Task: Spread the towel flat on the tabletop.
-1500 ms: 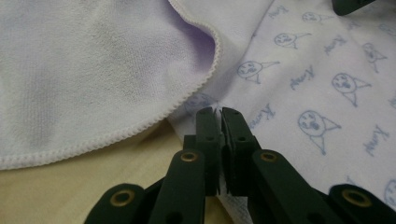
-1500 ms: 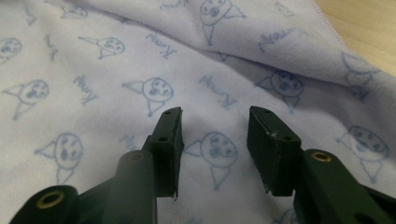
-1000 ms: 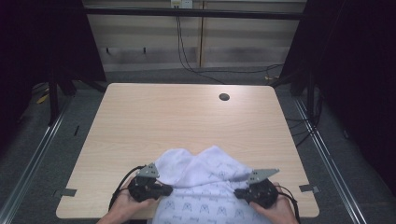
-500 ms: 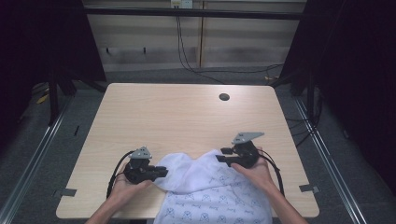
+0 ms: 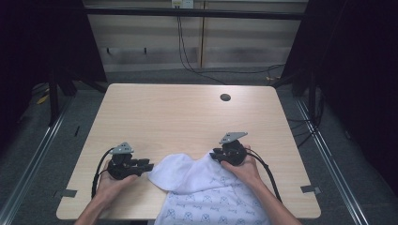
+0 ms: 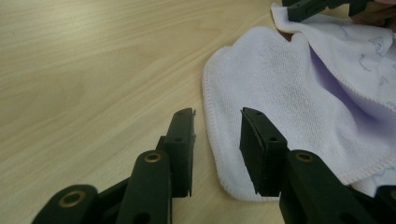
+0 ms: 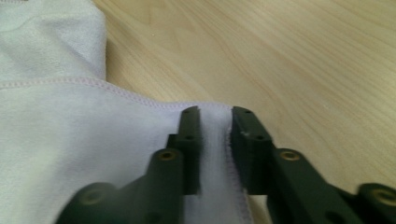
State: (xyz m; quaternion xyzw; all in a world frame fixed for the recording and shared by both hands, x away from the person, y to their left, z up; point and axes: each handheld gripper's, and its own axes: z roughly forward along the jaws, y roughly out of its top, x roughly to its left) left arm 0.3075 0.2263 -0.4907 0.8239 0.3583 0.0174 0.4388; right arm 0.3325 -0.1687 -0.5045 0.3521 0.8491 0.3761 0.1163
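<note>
- Towel (image 5: 206, 192): white, printed with a small repeated outline motif; no brand, label or legible writing. It lies at the near edge of the bench (image 5: 178, 117) and hangs over that edge between the person's forearms. One plain corner is folded over toward the left.
- Left gripper (image 5: 146, 166): rests on the bench just beside the folded corner. Jaws apart, having just been opening; in the left gripper view (image 6: 217, 135) the towel hem lies on the bench under the gap, pads not pressing it.
- Right gripper (image 5: 215, 155): at the towel's far right corner. Jaws have just been closing and are clamped on the towel hem, seen pinched between the pads in the right gripper view (image 7: 215, 140).
- Change since a second ago: the left gripper has moved left, off the towel; the right gripper has moved farther from the near edge; the towel covers less of the bench.
- Hole (image 5: 225, 97): dark and round, in the far bench top, well apart from the towel.
</note>
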